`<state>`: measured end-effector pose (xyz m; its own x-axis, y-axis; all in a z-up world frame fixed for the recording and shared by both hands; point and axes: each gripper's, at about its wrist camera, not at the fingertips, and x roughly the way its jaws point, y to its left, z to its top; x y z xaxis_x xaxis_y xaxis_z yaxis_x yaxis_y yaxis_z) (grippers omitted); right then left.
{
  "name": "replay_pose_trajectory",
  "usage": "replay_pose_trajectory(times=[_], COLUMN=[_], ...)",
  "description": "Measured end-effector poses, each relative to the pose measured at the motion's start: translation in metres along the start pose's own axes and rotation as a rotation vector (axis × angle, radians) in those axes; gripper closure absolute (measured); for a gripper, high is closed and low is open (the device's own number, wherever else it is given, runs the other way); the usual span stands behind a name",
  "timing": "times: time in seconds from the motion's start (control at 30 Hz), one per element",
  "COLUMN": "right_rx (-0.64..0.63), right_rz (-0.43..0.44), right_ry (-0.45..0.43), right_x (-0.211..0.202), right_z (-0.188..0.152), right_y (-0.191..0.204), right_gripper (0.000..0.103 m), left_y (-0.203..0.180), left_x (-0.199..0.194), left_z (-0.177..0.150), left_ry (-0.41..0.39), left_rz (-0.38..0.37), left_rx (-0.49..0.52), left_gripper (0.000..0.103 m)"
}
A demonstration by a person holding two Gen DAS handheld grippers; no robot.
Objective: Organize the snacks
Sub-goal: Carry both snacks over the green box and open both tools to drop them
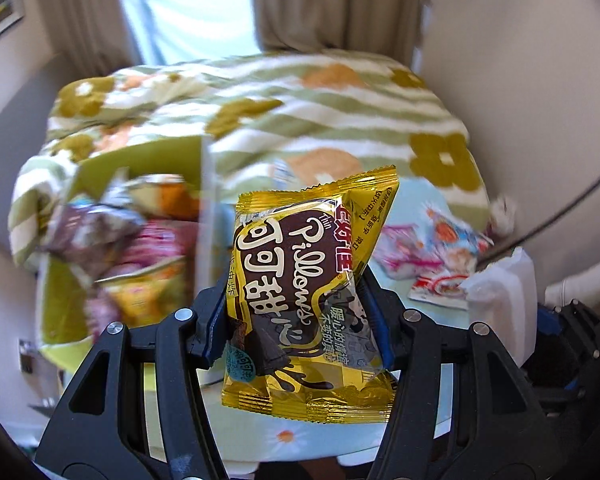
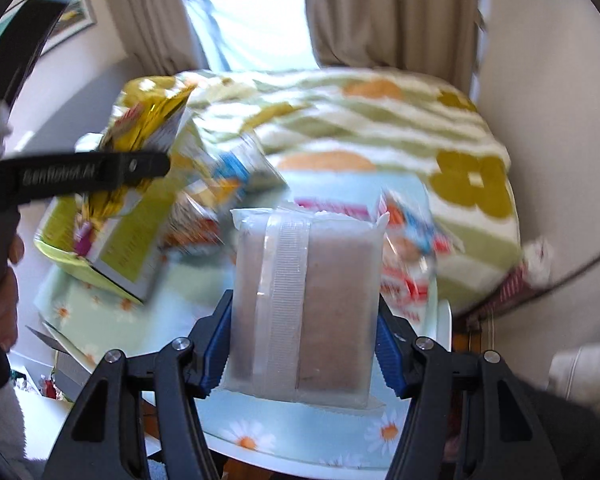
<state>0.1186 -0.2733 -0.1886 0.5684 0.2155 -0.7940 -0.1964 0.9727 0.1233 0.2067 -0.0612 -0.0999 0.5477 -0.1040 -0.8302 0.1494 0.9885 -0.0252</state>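
Note:
In the left wrist view my left gripper (image 1: 300, 320) is shut on a yellow and brown Pillows snack packet (image 1: 308, 304), held upright above the table. In the right wrist view my right gripper (image 2: 304, 344) is shut on a frosted white packet (image 2: 304, 304) with a brown bar inside. At the left stands a green box (image 1: 72, 312) with several snack packets in it. The left gripper (image 2: 152, 162) shows from the side above the green box (image 2: 112, 248), with the yellow packet (image 2: 148, 120) in it. The right gripper (image 1: 572, 332) and its white packet (image 1: 504, 292) show at the right edge.
A small table with a light blue daisy cloth (image 2: 300, 432) lies below both grippers. Loose pink, red and blue snack packets (image 1: 432, 248) (image 2: 412, 252) lie on its far right. A green striped flowered blanket (image 1: 320, 112) covers the bed behind. A person's hand (image 2: 0, 288) is at the left.

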Motion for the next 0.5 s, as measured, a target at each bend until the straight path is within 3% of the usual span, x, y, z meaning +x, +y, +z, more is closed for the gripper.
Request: replay_pose_trajectory(times=[0.23,0.5], right_rx=[-0.07,-0.098], right_rz=[0.135,0.256], right_ry=[-0.052,-0.012], right_x=[-0.006,0.031], right_z=[0.051,0.076], right_y=[0.071,0.162], right_gripper=[0.045,0.045], left_y=[0.1,0.201], left_x=[-0.036,-0.022], left_z=[-0.006,-0.028], left_ry=[-0.038,0.004], left_rz=[0.073,0.134], left_rx=[-0.13,-0.195], left_gripper=[0.05,0.05])
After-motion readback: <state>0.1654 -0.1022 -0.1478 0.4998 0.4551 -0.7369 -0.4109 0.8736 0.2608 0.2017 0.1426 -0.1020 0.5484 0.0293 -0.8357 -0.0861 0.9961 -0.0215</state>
